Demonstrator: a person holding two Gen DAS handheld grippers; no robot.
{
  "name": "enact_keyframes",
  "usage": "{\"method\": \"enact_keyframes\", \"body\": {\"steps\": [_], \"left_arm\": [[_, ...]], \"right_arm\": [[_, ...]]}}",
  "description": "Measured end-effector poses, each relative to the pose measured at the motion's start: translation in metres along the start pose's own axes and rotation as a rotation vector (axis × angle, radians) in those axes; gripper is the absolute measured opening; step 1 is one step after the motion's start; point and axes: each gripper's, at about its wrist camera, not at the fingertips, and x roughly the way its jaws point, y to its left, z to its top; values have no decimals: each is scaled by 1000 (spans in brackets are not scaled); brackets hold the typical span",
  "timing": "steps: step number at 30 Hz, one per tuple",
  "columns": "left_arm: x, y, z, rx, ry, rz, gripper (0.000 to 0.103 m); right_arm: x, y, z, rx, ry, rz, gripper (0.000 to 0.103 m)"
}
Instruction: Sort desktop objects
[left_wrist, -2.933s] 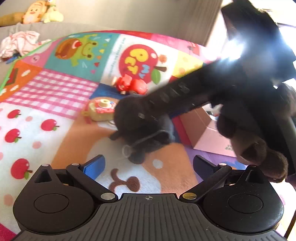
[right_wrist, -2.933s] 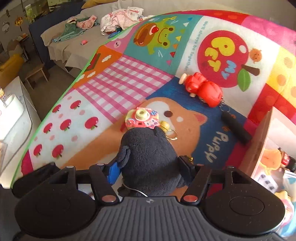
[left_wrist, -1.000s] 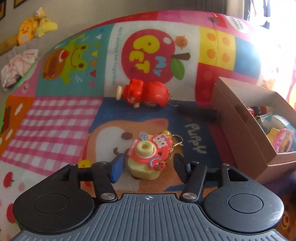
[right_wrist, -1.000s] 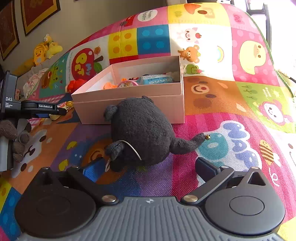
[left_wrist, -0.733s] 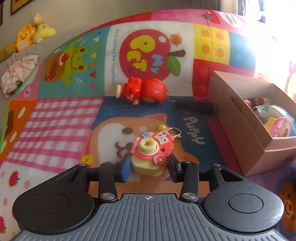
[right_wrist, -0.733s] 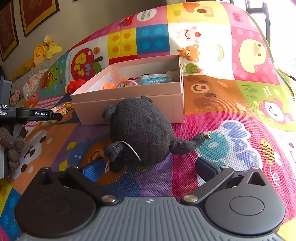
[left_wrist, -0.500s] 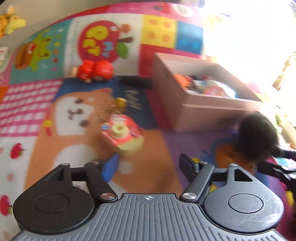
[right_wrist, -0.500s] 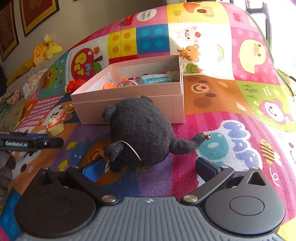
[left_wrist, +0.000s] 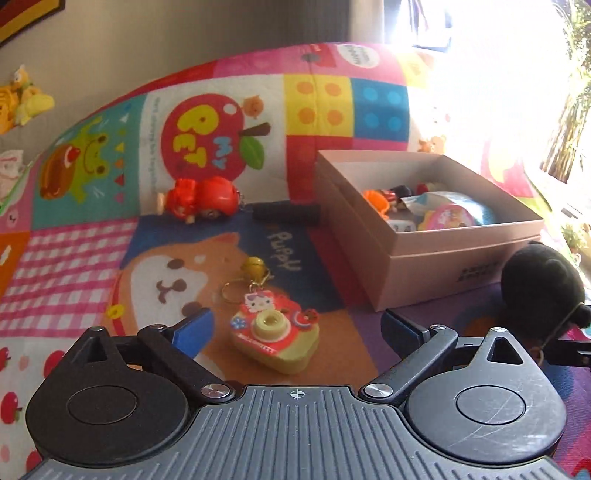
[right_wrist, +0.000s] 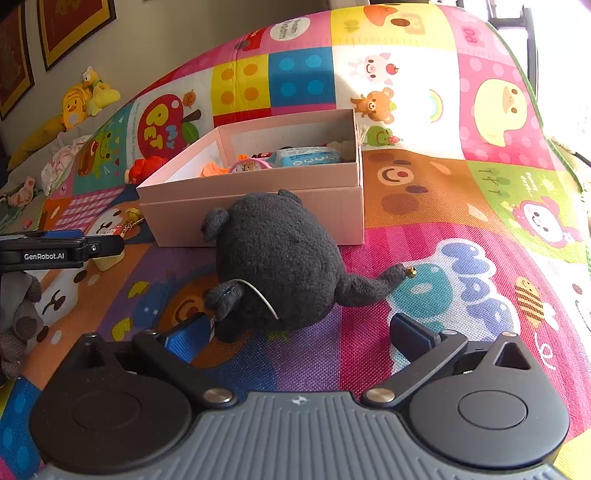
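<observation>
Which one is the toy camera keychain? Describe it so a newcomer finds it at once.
Start at the pink cardboard box on the patchwork play mat. On the mat's brown puppy picture to the left of the box lies the toy camera keychain, between the left gripper's opening fingers, untouched. Unlike the red toy and black cylinder behind it, it is yellow with a red front, round lens and gold bell.

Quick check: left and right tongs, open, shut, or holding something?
Left tongs: opening, pads clear of the yellow-and-red toy camera keychain.
Right tongs: open, empty, behind the black plush toy.
</observation>
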Motion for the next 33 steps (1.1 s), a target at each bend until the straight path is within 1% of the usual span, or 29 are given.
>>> {"method": "enact_keyframes", "body": {"steps": [2, 5, 7, 8, 9, 10, 11, 12, 14, 15, 16, 19, 21, 22, 23, 24, 26, 31, 33], "left_arm": [[12, 7, 1, -18, 22, -30, 100], [22, 12, -1, -79, 43, -124, 100], [21, 9, -4, -77, 38, -157, 100], [18, 6, -5, -77, 42, -187, 100], [14, 3, -7, -79, 52, -241, 100], [10, -2, -10, -69, 56, -291, 100], [4, -8, -13, -46, 53, -325, 101], [-1, -16, -16, -16, 42, -310, 101], [-6, -28, -19, 24, 29, -216, 101], [-5, -32, -19, 17, 37, -169, 101], [-4, -33, -18, -7, 42, -143, 101], [3, -32, -10, -94, 46, -118, 101], [10, -33, -4, -106, 46, -85, 95], [14, -36, -2, -100, 52, -55, 87], [18, -37, -1, -92, 56, -26, 80], [21, -39, 0, -77, 51, 2, 76], [21, -40, -1, -37, 41, 53, 62], [4, -30, -13, -36, 44, 62, 61], [-12, -28, -23, -49, 54, 45, 61]], "right_arm": [[0, 0, 0, 0, 0, 0, 103], [0, 0, 0, 0, 0, 0, 103], [0, 0, 0, 0, 0, 0, 103], [0, 0, 0, 0, 0, 0, 103], [0, 0, 0, -1, 1, -1, 103], [0, 0, 0, -1, 1, -1, 103], [1, 0, 0, -3, 2, -3, 103], [1, 0, 0, -4, 2, -4, 103], [1, 1, 0, -7, 3, -7, 103], [1, 1, 0, -8, 3, -8, 103], [1, 1, 0, -9, 3, -8, 103], [1, 1, 0, -8, 3, -7, 103], [1, 1, 0, -8, 3, -7, 103], [1, 1, 0, -8, 3, -7, 103], [1, 1, 0, -7, 3, -6, 103], [1, 1, 0, -6, 3, -6, 103], [1, 1, 0, -4, 2, -4, 103], [1, 0, 0, -2, 2, -2, 103], [1, 0, 0, -3, 2, -3, 103]]}}
